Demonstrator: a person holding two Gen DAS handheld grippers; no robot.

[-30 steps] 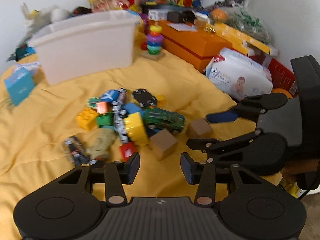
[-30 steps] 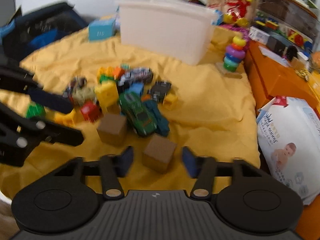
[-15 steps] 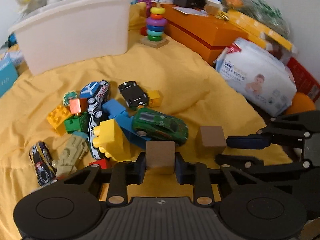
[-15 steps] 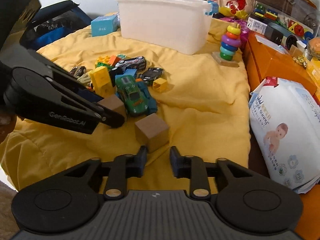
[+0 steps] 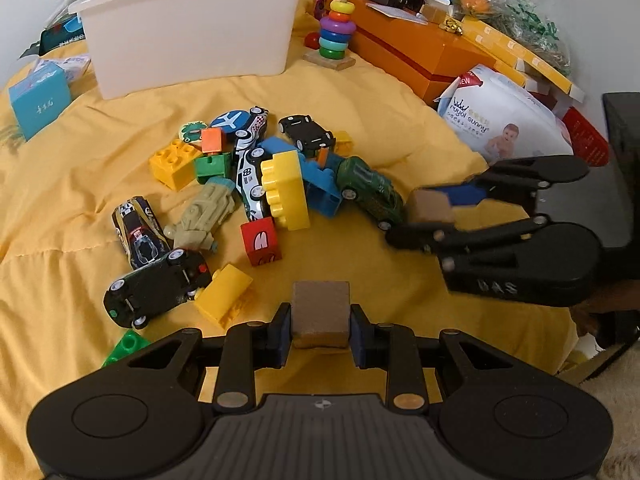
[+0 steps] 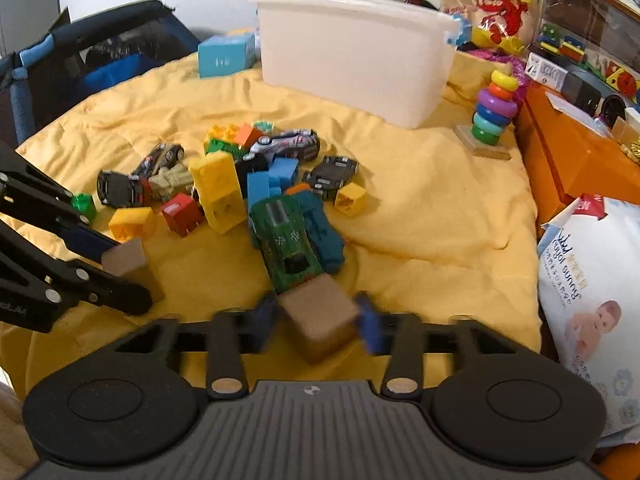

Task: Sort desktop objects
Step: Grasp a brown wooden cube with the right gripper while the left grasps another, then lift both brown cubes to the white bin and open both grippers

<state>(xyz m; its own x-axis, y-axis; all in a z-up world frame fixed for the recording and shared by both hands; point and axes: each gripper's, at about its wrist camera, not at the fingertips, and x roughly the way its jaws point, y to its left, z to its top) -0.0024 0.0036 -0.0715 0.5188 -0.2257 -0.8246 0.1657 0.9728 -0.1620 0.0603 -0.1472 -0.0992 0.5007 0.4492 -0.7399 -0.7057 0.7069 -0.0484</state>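
Sorting has barely begun: cars (image 5: pixel 368 190) and bricks (image 5: pixel 284 190) lie heaped on the yellow cloth (image 5: pixel 60 208), with the white bin (image 5: pixel 192 32) at the far side. The left gripper (image 5: pixel 320 330) clamps one brown cube (image 5: pixel 320 314) squarely between its jaws. The right gripper (image 6: pixel 318 318) holds a second cube (image 6: pixel 320 316), tilted, near the green car.

Toy pile (image 5: pixel 256 184) blocks ahead; blanket (image 5: pixel 400 92) rightward lies open.
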